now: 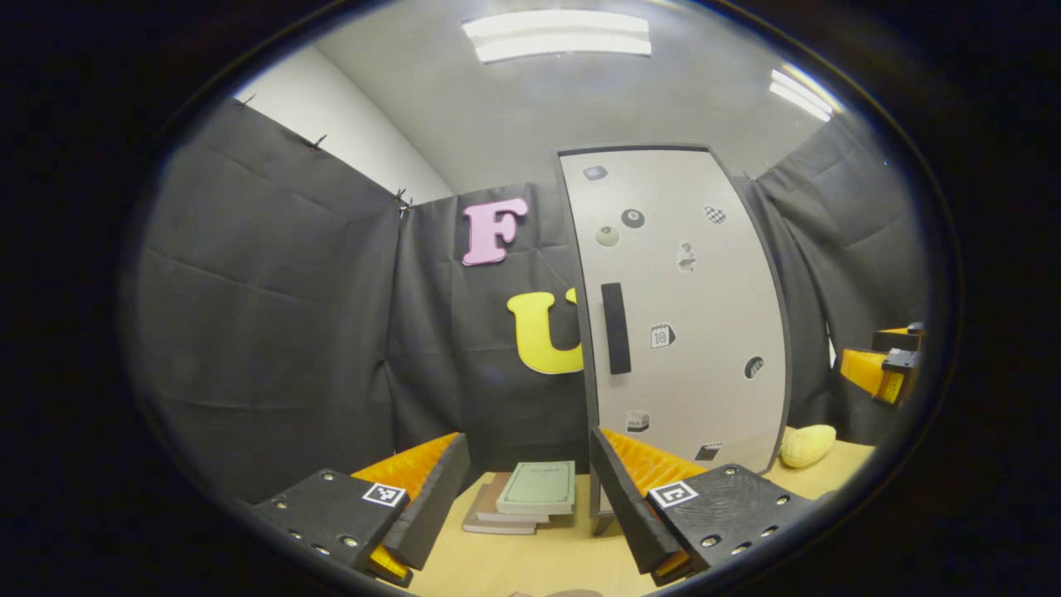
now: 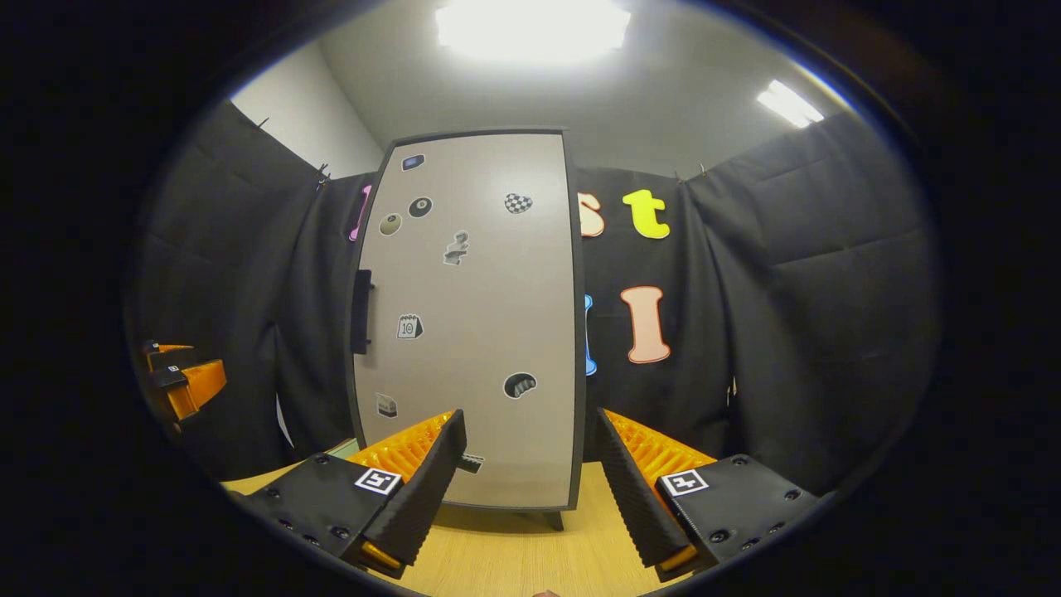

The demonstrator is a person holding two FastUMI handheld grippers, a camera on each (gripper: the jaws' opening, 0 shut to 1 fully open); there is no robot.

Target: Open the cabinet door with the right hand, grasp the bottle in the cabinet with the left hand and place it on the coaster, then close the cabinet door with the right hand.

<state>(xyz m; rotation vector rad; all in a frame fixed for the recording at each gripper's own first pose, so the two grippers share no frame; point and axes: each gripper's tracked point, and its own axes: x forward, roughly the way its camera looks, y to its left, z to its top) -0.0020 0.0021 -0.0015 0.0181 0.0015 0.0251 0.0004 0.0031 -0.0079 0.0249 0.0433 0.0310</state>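
Observation:
The cabinet [image 1: 688,315] stands upright on the wooden table with its pale door shut, so its inside is hidden. Several stickers dot the door, and a black vertical handle [image 1: 615,327] sits near its left edge. My left gripper [image 1: 526,506] is open low over the table, well short of the cabinet, with nothing between its fingers. In the right gripper view the same door [image 2: 472,332] faces me, its handle [image 2: 361,311] on the left side. My right gripper [image 2: 526,489] is open and empty in front of the door's lower part.
A stack of books [image 1: 530,493] lies on the table [image 1: 514,564] just left of the cabinet's foot. A yellow lumpy object [image 1: 808,445] rests to the cabinet's right. The right gripper [image 1: 887,369] shows at the far right, the left gripper [image 2: 178,377] at the far left.

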